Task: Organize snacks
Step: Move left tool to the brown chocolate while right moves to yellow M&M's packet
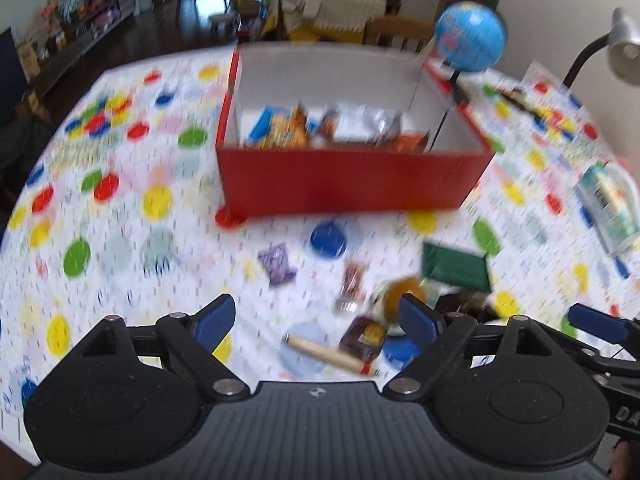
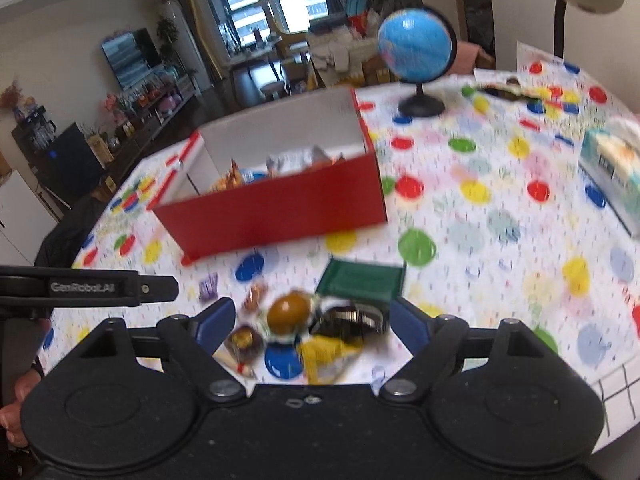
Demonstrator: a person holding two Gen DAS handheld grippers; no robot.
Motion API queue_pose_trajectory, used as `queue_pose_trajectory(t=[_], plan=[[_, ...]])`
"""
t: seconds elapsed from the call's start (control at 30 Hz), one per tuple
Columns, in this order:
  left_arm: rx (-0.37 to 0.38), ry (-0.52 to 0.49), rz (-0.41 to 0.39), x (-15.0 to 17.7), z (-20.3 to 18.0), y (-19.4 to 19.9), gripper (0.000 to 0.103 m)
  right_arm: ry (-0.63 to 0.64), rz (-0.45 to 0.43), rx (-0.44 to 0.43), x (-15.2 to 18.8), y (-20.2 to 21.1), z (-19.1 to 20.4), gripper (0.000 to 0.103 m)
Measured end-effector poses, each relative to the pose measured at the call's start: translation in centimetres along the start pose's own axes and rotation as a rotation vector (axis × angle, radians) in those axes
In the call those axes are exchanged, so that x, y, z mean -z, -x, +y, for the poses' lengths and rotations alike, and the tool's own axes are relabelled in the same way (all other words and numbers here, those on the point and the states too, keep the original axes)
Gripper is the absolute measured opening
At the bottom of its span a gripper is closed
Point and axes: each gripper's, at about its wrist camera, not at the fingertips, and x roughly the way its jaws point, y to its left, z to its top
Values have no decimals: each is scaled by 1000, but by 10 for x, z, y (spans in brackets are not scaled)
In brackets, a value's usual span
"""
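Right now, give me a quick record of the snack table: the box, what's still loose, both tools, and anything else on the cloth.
box: red box, open, several snacks inside
loose snacks: purple packet, green packet, brown round snack, others clustered near the tools
left tool: open, empty, above the loose pile
right tool: open, empty, above the same pile
other items: globe, tissue pack
surface: dotted tablecloth
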Motion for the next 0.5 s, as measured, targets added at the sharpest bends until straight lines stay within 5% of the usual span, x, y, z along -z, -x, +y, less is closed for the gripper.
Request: queue_pose_trajectory(t=[0.5], plan=[[-36,-97,101,18,-12,-57,89,11,142,54,27,-40,-3,76]])
